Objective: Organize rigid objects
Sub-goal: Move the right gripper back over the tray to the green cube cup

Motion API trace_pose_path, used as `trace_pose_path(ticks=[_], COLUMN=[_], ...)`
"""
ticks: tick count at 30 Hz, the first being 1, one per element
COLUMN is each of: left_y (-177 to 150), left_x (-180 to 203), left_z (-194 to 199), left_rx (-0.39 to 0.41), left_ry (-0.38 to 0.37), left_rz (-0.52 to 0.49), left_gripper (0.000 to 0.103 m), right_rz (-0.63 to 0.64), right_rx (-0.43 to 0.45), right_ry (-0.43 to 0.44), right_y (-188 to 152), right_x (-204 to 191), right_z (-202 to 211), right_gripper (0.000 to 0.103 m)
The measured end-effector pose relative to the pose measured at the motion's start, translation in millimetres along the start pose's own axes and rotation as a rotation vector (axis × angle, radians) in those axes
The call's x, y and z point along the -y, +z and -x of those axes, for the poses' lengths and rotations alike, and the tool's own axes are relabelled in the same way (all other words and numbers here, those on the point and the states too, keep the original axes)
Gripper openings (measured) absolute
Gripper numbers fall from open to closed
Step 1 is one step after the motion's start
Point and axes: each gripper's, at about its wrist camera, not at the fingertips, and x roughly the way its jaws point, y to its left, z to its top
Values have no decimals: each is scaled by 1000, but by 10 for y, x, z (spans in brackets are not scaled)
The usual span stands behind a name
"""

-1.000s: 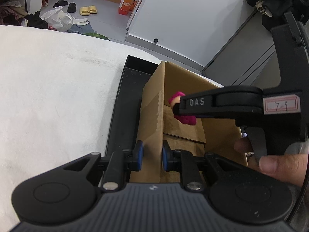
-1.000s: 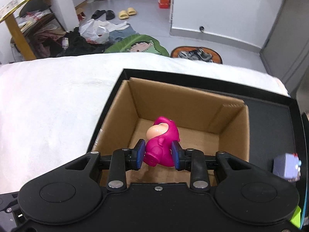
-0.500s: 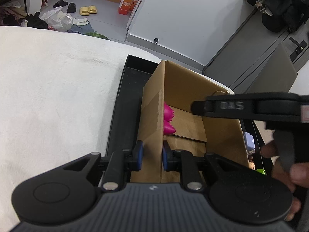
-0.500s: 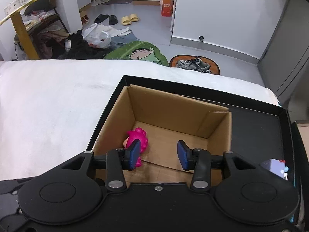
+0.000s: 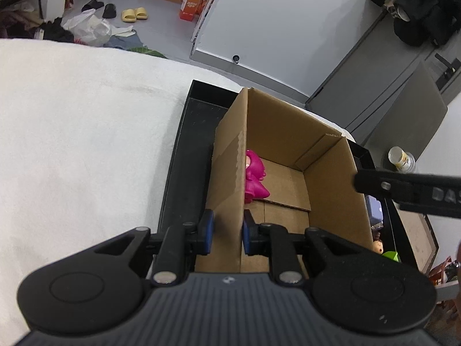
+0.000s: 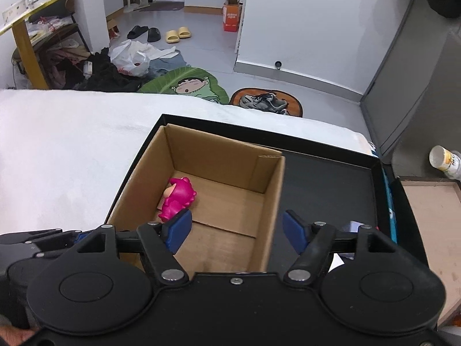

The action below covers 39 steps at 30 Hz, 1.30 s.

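Observation:
A pink toy figure (image 6: 177, 199) lies on its side on the floor of an open cardboard box (image 6: 224, 155), by its left wall; it also shows in the left wrist view (image 5: 255, 177). The box (image 5: 288, 132) stands in a black tray (image 6: 325, 178). My left gripper (image 5: 225, 228) is shut on the box's left wall near its front corner. My right gripper (image 6: 237, 229) is open and empty, above the box's front right part. Part of the right gripper's body (image 5: 409, 191) shows at the right of the left wrist view.
The tray lies on a white cloth (image 6: 72, 144). A small purple toy (image 5: 374, 212), a little figure (image 5: 378, 245) and a green piece (image 5: 391, 256) lie in the tray right of the box. A wooden tray (image 6: 432, 222) and a jar (image 6: 445, 161) are at the right.
My right gripper opened and dropped the pink toy into the box, then drew back and to the right. My left gripper kept its hold on the box wall.

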Motion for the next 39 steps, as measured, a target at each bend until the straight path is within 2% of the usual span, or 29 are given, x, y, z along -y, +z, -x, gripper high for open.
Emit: trace_pose_path(ticks=[3, 19, 25, 39], left_y=[3, -20, -44, -86], left_x=[-21, 60, 56, 102], left_z=[-1, -17, -35, -18], left_rx=[-2, -17, -34, 6], left_ry=[2, 43, 52, 77], left_rz=[20, -15, -14, -30], left_gripper=[19, 20, 21, 19], right_rz=[-12, -136, -139, -205], right_rx=[-13, -45, -40, -73], right_ry=[-23, -65, -45, -34], right_y=[-20, -337, -442, -604], right_x=[94, 788, 932, 1124], right_z=[52, 256, 324, 321], right_gripper=[75, 81, 81, 82])
